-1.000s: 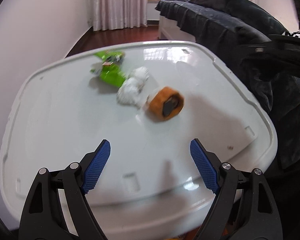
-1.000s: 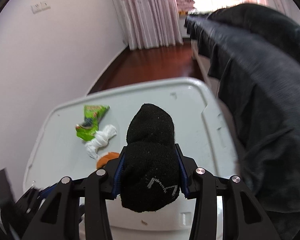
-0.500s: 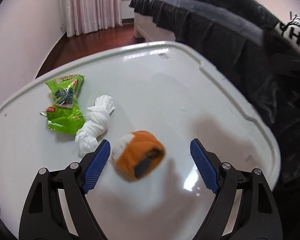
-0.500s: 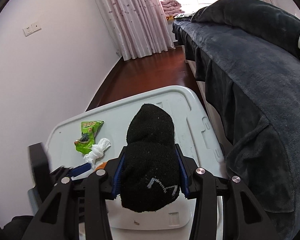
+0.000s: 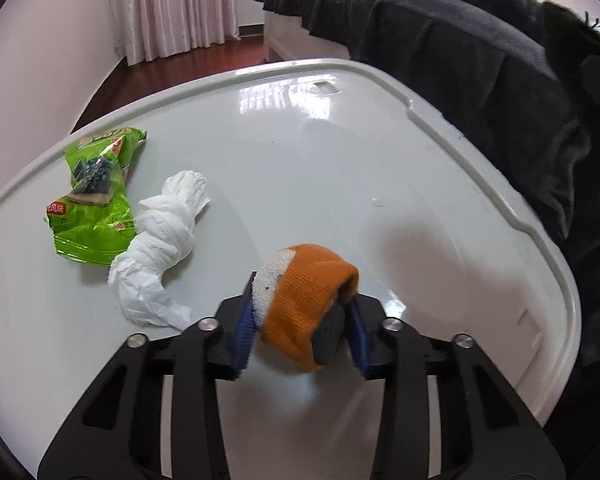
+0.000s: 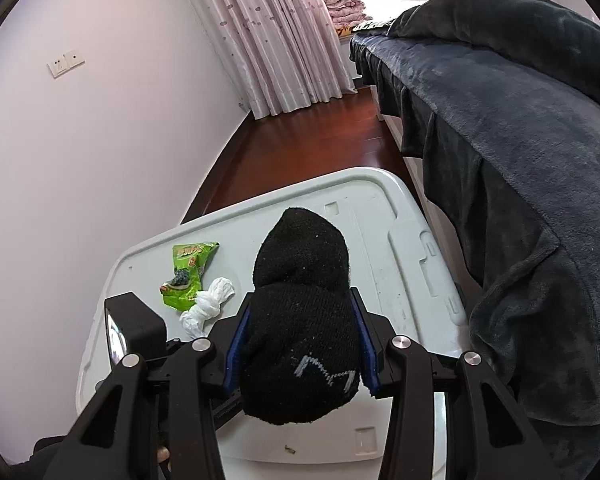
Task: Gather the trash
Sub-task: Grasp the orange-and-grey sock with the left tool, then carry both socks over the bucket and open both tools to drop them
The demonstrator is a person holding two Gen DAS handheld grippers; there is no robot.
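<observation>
Two grippers, each clamped on a rolled sock — the left gripper point(image 5: 302, 326) pinches an orange sock point(image 5: 306, 304) on the white bin lid point(image 5: 340, 152), the right gripper point(image 6: 300, 344) grips a black sock point(image 6: 300, 320) above it. A green wrapper point(image 5: 94, 196) and crumpled tissue point(image 5: 162, 240) lie touching on the lid's left side.

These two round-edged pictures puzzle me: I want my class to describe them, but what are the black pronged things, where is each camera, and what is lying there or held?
No robot here: a person carries a hand-held gripper in each hand, and a fisheye camera on each looks along its two blue-padded fingers. The left hand-held gripper is shut on a rolled orange sock. The right hand-held gripper, seen in the other picture, is shut on a black sock. Below lies a white plastic lid beside a bed with a dark blanket. On the lid rest a green snack wrapper and a twisted white tissue, touching each other.
</observation>
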